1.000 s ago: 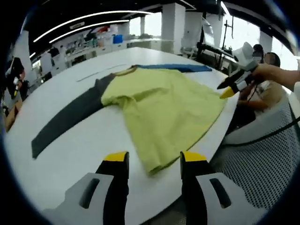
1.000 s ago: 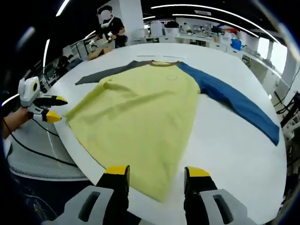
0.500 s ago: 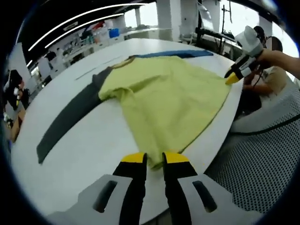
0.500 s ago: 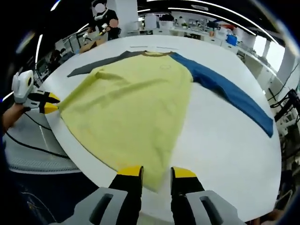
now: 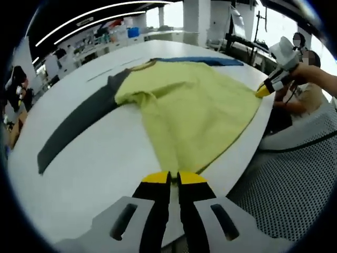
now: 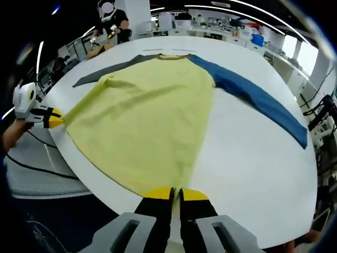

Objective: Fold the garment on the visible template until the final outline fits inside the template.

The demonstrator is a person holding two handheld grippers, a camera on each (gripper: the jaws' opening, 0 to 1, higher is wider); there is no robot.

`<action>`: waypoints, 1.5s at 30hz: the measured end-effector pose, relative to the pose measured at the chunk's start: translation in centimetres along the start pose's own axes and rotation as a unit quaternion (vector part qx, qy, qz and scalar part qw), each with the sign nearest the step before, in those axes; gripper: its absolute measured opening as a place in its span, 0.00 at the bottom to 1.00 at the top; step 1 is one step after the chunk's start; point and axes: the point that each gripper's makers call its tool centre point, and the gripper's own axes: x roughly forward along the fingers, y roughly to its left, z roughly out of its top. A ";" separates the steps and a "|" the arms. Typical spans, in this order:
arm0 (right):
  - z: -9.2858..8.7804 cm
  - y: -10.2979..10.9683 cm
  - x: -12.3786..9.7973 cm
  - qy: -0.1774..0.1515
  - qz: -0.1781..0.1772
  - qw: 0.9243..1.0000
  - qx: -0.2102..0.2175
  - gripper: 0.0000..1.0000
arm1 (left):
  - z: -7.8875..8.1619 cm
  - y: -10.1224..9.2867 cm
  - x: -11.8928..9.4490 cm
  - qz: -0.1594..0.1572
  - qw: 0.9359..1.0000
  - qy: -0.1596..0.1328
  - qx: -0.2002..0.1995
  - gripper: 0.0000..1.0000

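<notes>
A long-sleeved shirt lies flat on the white table (image 5: 89, 168), with a yellow body (image 5: 195, 105), a grey sleeve (image 5: 73, 126) and a blue sleeve (image 5: 210, 61). My left gripper (image 5: 172, 177) is shut on one corner of the yellow hem at the table's near edge. The right gripper (image 5: 263, 90), held by a hand, pinches the other hem corner. In the right gripper view the yellow body (image 6: 147, 110) spreads ahead, grey sleeve (image 6: 105, 74) far left, blue sleeve (image 6: 258, 103) right. My right gripper (image 6: 175, 194) is shut on its hem corner; the left gripper (image 6: 52, 118) holds the hem at the left.
The table's rim (image 6: 79, 171) runs just under the hem, with floor and black cables (image 6: 31, 168) below. A thin line (image 5: 108, 75) marks the table beyond the collar. A person (image 6: 108, 23) stands at the far side. A grey mesh surface (image 5: 295, 179) lies to my right.
Both grippers went from open to shut, each closing on a corner of the yellow hem. The hem now looks pulled straighter along the table edge.
</notes>
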 end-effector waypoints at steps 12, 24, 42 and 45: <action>0.5 -1.2 -1.2 -0.011 -0.004 1.000 0.016 0.00 | 1.0 -0.3 -1.6 -0.019 0.991 -0.035 -0.131 0.01; 0.5 -1.8 -1.7 -0.004 -0.004 1.000 0.016 0.00 | -1.2 -0.5 -2.0 0.001 0.979 0.011 -0.203 0.01; -0.4 -1.8 -1.4 0.018 -0.005 1.000 0.001 0.00 | -4.0 -0.8 -1.3 0.035 0.947 0.066 -0.311 0.01; -0.5 -1.8 -1.3 0.019 -0.005 1.000 0.001 0.00 | -4.0 -0.8 -1.2 0.040 0.953 0.069 -0.292 0.02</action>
